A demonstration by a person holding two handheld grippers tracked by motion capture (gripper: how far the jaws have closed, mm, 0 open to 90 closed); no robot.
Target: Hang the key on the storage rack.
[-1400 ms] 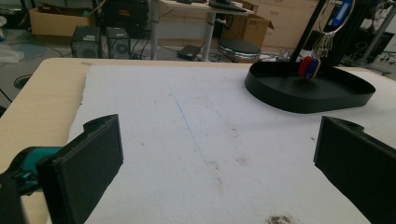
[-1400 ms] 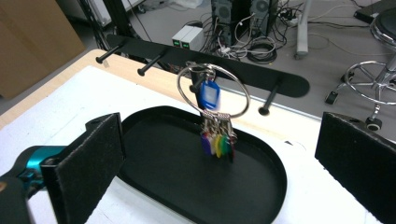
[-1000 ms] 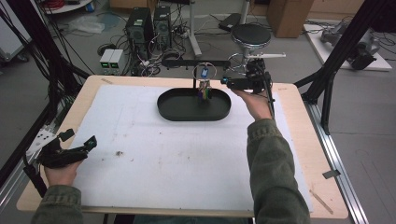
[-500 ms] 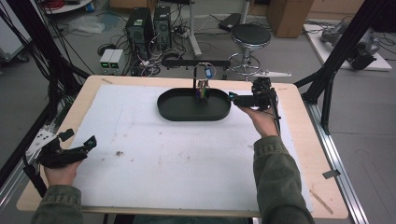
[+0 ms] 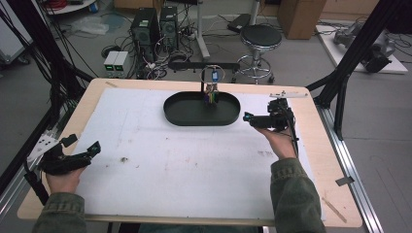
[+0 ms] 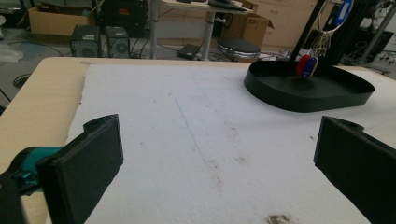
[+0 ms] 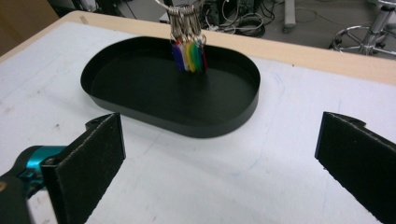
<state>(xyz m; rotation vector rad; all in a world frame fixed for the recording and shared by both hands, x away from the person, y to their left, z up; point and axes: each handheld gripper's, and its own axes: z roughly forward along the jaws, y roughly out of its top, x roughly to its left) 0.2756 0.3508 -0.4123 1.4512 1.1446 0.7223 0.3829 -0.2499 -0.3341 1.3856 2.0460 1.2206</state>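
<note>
A black oval tray (image 5: 187, 114) lies at the far middle of the white mat. A bunch of coloured key tags (image 5: 211, 96) hangs on rings from a black stand (image 5: 204, 66) over the tray's back part. My right gripper (image 5: 250, 118) is held just off the tray's right end, pointing left at it, open and empty. Its own view has the tray (image 7: 140, 88) and the tags (image 7: 189, 56) ahead of the wide-apart jaws of the right gripper (image 7: 219, 154). My left gripper (image 5: 82, 144) rests open at the near left corner, and from the left gripper (image 6: 219, 154) the tray (image 6: 289, 95) lies far off.
The white mat (image 5: 194, 165) covers most of the wooden table (image 5: 320, 145). A small dark smudge (image 5: 124, 159) marks the mat near the left hand. A stool (image 5: 261, 36) and computer boxes (image 5: 153, 24) stand on the floor beyond the far edge.
My right gripper has drawn back from near the hanging tags, toward the person, and now sits beside the tray's right end. The left gripper has stayed put.
</note>
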